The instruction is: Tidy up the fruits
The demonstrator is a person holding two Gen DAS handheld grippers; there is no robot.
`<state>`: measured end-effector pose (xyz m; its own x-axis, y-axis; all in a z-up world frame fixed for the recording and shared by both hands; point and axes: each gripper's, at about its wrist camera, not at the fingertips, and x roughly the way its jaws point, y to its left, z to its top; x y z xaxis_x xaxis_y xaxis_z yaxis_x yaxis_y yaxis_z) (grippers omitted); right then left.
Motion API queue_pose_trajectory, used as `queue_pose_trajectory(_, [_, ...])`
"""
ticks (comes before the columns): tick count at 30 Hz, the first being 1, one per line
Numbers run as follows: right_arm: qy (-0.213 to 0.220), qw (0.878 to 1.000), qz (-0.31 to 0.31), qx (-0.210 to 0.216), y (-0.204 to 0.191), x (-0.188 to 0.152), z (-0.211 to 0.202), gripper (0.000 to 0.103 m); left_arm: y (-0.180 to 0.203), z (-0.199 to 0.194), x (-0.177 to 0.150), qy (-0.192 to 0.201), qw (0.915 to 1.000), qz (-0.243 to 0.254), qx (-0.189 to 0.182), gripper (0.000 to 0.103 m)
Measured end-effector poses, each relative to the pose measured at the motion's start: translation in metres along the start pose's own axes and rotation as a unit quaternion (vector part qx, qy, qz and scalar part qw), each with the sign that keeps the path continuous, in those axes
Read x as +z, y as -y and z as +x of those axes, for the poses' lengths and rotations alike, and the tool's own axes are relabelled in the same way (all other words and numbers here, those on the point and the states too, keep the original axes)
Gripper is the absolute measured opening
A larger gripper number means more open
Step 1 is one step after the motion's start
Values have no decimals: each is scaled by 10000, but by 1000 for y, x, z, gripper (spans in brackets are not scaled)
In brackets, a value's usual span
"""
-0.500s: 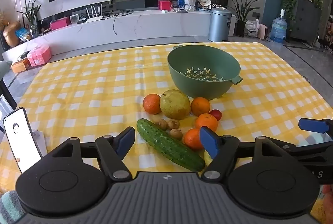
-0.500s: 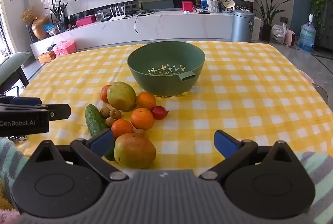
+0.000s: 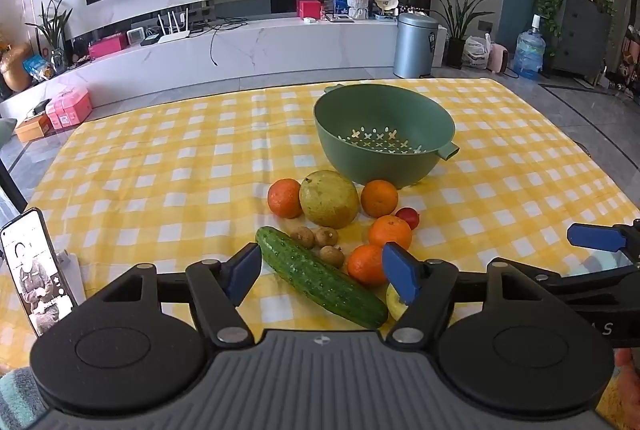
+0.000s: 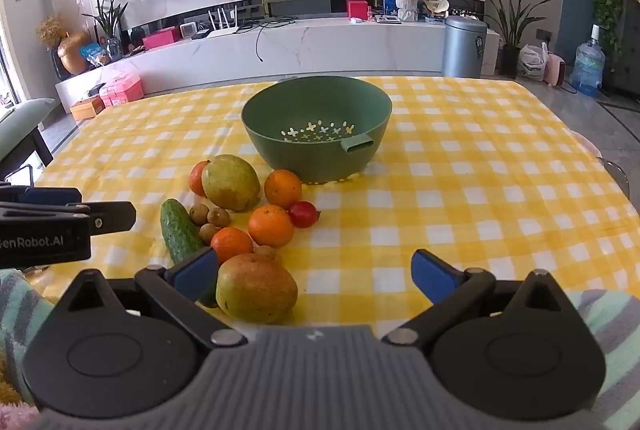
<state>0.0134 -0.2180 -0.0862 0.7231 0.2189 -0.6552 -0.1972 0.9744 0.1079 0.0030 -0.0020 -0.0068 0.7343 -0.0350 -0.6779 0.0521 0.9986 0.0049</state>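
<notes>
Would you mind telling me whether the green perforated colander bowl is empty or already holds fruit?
Empty: the green perforated colander bowl shows only its bare pierced bottom, and all visible fruit lies outside it on the yellow checked tablecloth.

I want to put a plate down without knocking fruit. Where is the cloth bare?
Bare cloth lies right of the green colander and left of the fruit cluster, toward the phone. It is crowded in front of the colander, around the cucumber and oranges.

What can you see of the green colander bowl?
The green colander bowl is round, matte, plastic-looking, with flower-shaped drain holes in the base and a hollow tab handle facing the cameras; a second tab peeks over the far rim. It sits upright and empty on the yellow checked cloth, just beyond the fruit pile. Whether the nearest orange touches it is unclear. Neither gripper touches it.
</notes>
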Motion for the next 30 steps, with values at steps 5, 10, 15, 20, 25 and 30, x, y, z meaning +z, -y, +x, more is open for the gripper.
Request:
queue_pose_trajectory(5, [-13,10000,-8,-9,0,0,0,99,2,-4,0,-13,10000,28,4,81])
queue_pose_trajectory(10, [-63,10000,14,-10,2,-1,4,99,3,-4,-1,-33,10000,40,0,81])
queue_pose_trajectory(15, [-101,9999,21,-12,2,-1,5,99,3,-4,-2,-51,10000,28,12,81])
queue_pose_trajectory(20, [-103,9999,24,-16,2,-1,5,99,4,-4,-2,-53,10000,32,8,81])
queue_pose_trajectory(25, [-120,9999,44,-21,2,-1,5,99,3,-3,-2,-59,10000,29,5,82])
queue_pose_trajectory(30, [-130,9999,50,-20,2,-2,5,99,3,-3,-3,-63,10000,29,0,82])
